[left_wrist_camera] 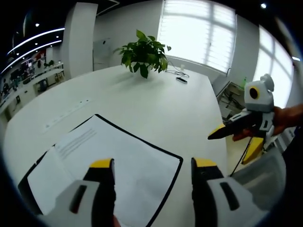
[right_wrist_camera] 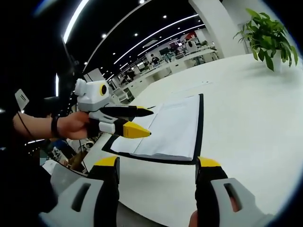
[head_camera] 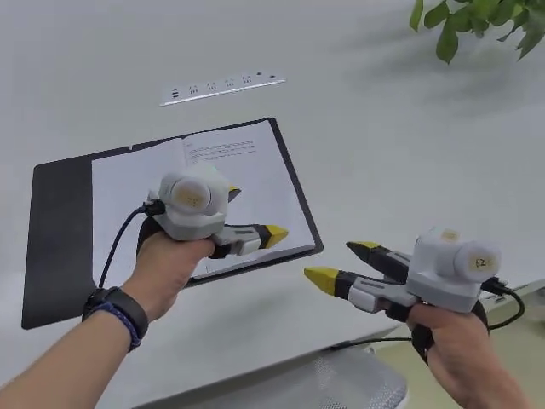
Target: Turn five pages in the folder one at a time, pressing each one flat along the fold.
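**Both grippers open, nothing held; folder lies open under the left one**

- Folder (head_camera: 255,179) lies open on the white table (head_camera: 383,153), black cover down, white pages up. It is straight below and ahead of the left gripper (head_camera: 254,213).
- A wide strip of bare black cover shows on the far side of the left page from that gripper.
- Left gripper: jaws spread wide, empty. In the left gripper view (left_wrist_camera: 153,165) the right-hand page and the folder's (left_wrist_camera: 132,161) black edge show in the gap between the yellow tips.
- In the head view its lower tip sits over the right page, near the folder's near edge. Contact with the paper can't be confirmed. In the right gripper view the left gripper (right_wrist_camera: 144,122) looks to be just above the folder (right_wrist_camera: 175,127).
- Right gripper (head_camera: 341,262): jaws also apart, empty. It is off the folder, beside the folder's near right corner, with tips pointing towards the left gripper and the two well apart.
- Its own view (right_wrist_camera: 158,163) has the folder ahead of the jaws and bare table between the tips.
- The right gripper (left_wrist_camera: 232,146) also shows at the right of the left gripper view.
- Printed lines (head_camera: 221,152) run across the top of the right page, beyond the left gripper.
- Socket strip (head_camera: 223,87) is set in the table past the folder's far edge.
- Plant (head_camera: 477,21) stands far ahead of the right gripper.
- Dark wristband (head_camera: 115,308) on the arm holding the left gripper, with a cable running from each gripper.
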The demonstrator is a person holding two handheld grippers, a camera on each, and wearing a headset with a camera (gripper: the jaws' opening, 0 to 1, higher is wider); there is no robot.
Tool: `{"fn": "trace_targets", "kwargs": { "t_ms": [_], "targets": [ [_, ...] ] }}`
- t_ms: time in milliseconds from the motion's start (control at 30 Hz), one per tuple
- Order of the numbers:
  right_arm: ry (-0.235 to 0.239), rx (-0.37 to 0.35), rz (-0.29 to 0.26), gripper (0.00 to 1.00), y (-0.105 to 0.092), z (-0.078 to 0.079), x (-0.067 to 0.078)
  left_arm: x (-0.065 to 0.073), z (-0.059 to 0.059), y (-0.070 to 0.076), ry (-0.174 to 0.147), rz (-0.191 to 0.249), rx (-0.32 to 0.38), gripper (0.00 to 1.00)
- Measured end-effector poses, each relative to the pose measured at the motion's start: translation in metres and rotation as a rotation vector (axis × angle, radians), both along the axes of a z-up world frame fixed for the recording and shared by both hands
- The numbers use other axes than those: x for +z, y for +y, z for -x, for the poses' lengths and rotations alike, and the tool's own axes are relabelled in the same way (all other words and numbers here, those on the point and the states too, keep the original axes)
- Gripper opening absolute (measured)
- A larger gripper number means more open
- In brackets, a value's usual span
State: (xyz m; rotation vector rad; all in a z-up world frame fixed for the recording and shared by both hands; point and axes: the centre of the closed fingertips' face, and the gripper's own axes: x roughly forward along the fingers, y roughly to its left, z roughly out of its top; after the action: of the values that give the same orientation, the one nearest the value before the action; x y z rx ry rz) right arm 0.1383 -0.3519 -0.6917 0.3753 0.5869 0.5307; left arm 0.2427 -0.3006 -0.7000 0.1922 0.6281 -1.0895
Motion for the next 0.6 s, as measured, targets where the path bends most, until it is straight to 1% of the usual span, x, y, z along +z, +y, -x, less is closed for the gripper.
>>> {"fn": "trace_targets", "kwargs": {
  "t_ms": [133, 200, 267, 333, 367, 433, 500, 533, 567, 600],
  "targets": [
    [0.014, 0.001, 0.0, 0.64, -0.001, 0.002, -0.004, -0.011, -0.002, -0.011, 0.01, -0.013, -0.008, 0.65],
    [0.02, -0.002, 0.0, 0.64, -0.003, 0.003, -0.005, -0.015, -0.002, -0.015, 0.008, -0.024, -0.014, 0.65],
    [0.027, -0.008, -0.004, 0.63, -0.005, 0.004, -0.007, -0.018, -0.003, -0.022, 0.021, -0.014, -0.004, 0.65],
    [0.032, -0.015, -0.008, 0.63, -0.007, 0.004, -0.007, -0.029, -0.004, -0.027, 0.022, -0.034, -0.001, 0.65],
    [0.033, -0.016, -0.009, 0.63, -0.007, 0.004, -0.007, -0.031, -0.004, -0.028, 0.021, -0.039, 0.0, 0.66],
    [0.036, -0.018, -0.011, 0.63, -0.008, 0.005, -0.008, -0.04, -0.004, -0.033, 0.01, -0.068, -0.001, 0.67],
    [0.04, -0.017, -0.008, 0.63, -0.008, 0.006, -0.008, -0.046, -0.004, -0.036, -0.003, -0.084, 0.002, 0.68],
    [0.041, -0.016, -0.008, 0.63, -0.009, 0.006, -0.009, -0.048, -0.005, -0.037, -0.006, -0.088, 0.006, 0.68],
    [0.044, -0.017, -0.006, 0.63, -0.01, 0.007, -0.009, -0.052, -0.006, -0.037, -0.014, -0.105, 0.015, 0.68],
    [0.046, -0.018, -0.006, 0.63, -0.01, 0.008, -0.01, -0.054, -0.007, -0.036, -0.016, -0.112, 0.022, 0.69]
  ]
}}
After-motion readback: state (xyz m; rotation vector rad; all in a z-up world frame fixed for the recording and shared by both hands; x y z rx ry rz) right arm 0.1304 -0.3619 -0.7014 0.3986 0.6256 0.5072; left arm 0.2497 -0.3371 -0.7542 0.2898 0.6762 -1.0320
